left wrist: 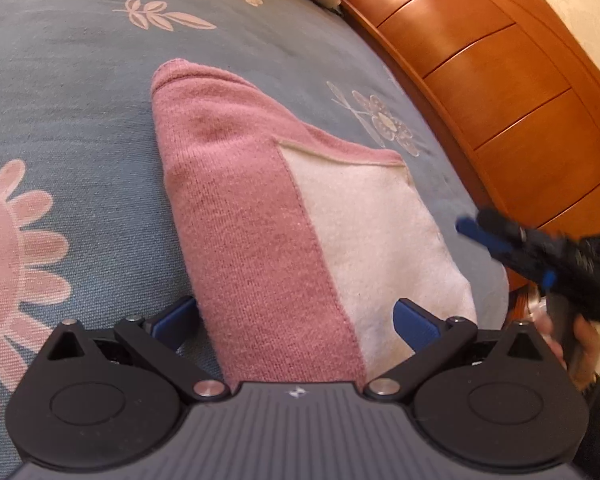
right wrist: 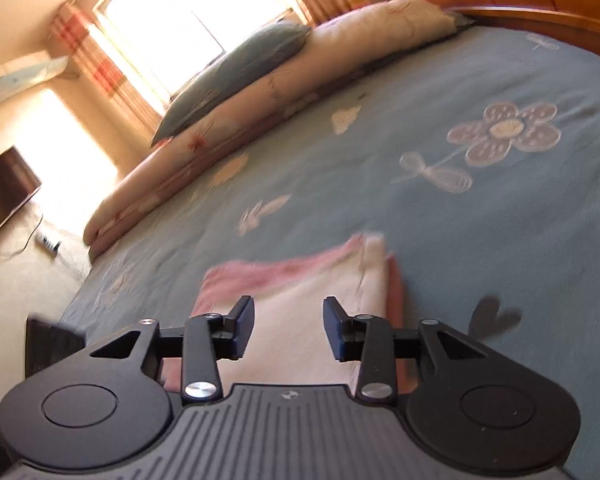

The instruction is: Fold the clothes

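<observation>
The folded pink and cream knitted garment (left wrist: pixel 284 216) lies flat on the blue-grey bedspread with pink flower prints (left wrist: pixel 80 128), near the orange wooden headboard (left wrist: pixel 492 80). The left gripper (left wrist: pixel 296 320) hovers over its near end, jaws spread wide and released, 1 blue pad (left wrist: pixel 176 316) past the pink edge, the other above the cream panel. The right gripper (right wrist: pixel 288 328) hangs above the cream side, jaws parted, grasping nothing. Its view is blurred, and each gripper body hides the garment's nearest edge.

Both wrist views close, angled down, sharing folded garment (left wrist: pixel 284 216), bed (right wrist: pixel 460 240)
</observation>
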